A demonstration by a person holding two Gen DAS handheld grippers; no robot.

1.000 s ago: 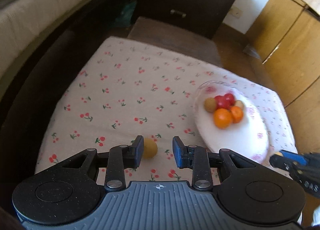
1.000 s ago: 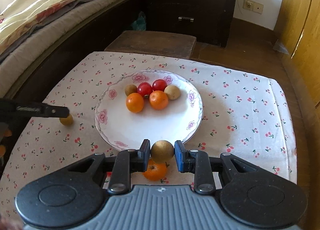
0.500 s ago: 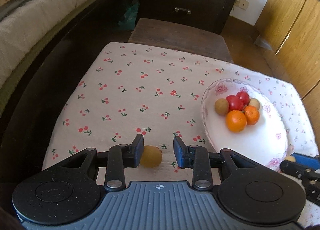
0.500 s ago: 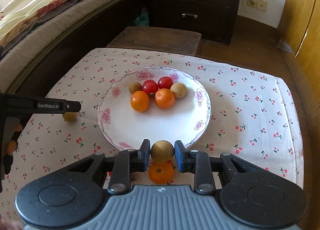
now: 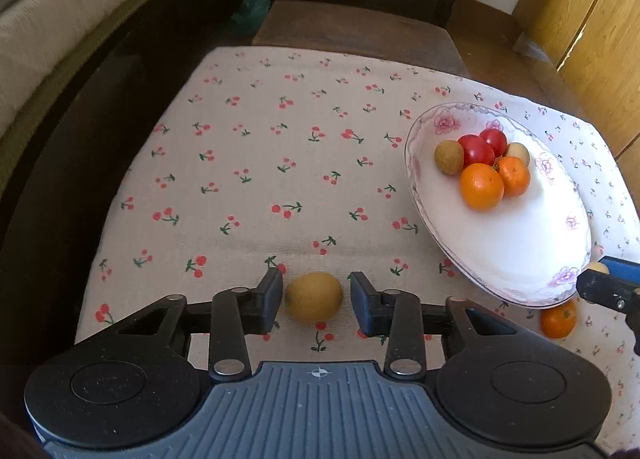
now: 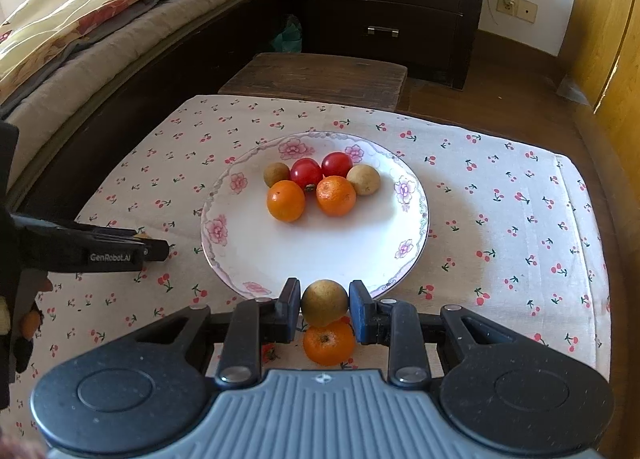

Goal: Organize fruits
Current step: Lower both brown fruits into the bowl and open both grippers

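Six fruits already lie grouped on the far half of the plate point(image 6: 416, 219): two oranges, two red tomatoes and two brown fruits. The right gripper point(image 6: 325, 301) is clamped on a third brown fruit point(image 6: 324, 302), held just above the plate's near rim, with one loose orange point(image 6: 329, 343) on the table point(image 6: 520, 219) directly below (not yet collected). The left gripper point(image 5: 315, 297) stands apart around a yellow-brown fruit point(image 5: 314, 297) resting on the table, neither finger clearly touching it; by judgement, three fruits remain to be placed.
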